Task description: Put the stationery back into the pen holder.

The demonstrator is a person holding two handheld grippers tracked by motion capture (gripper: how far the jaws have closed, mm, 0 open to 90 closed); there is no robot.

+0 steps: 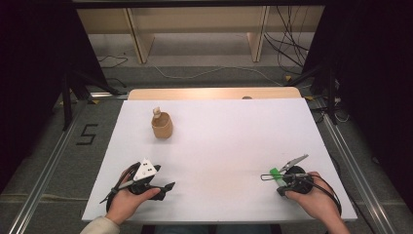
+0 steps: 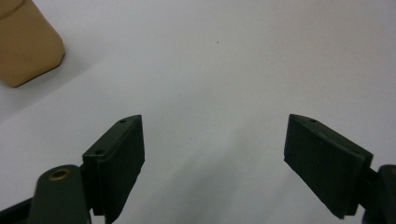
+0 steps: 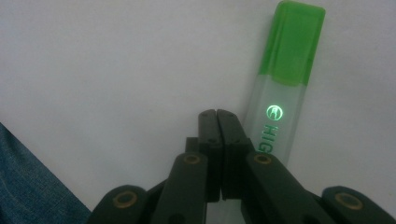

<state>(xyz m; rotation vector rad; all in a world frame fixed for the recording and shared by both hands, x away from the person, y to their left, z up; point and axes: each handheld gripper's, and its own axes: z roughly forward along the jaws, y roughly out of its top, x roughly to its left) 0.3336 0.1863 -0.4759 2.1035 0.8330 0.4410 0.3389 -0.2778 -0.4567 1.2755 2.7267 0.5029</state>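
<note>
Lying on the white desk (image 1: 219,146) just beside the right hand-held gripper (image 3: 217,116), whose jaws are pressed together on nothing, the green highlighter (image 3: 285,88) stays ungrasped, while the left hand-held gripper (image 2: 215,140) gapes wide.

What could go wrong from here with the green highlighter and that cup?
1. The right gripper has its jaws shut beside the highlighter, not around it, so a lift now would likely leave the pen on the table or nudge it aside.
2. The highlighter lies near the table's right front corner; a sideways push might roll it off.
3. The cup stands far across the table and already holds something, so dropping the pen in carelessly might tip it.
</note>
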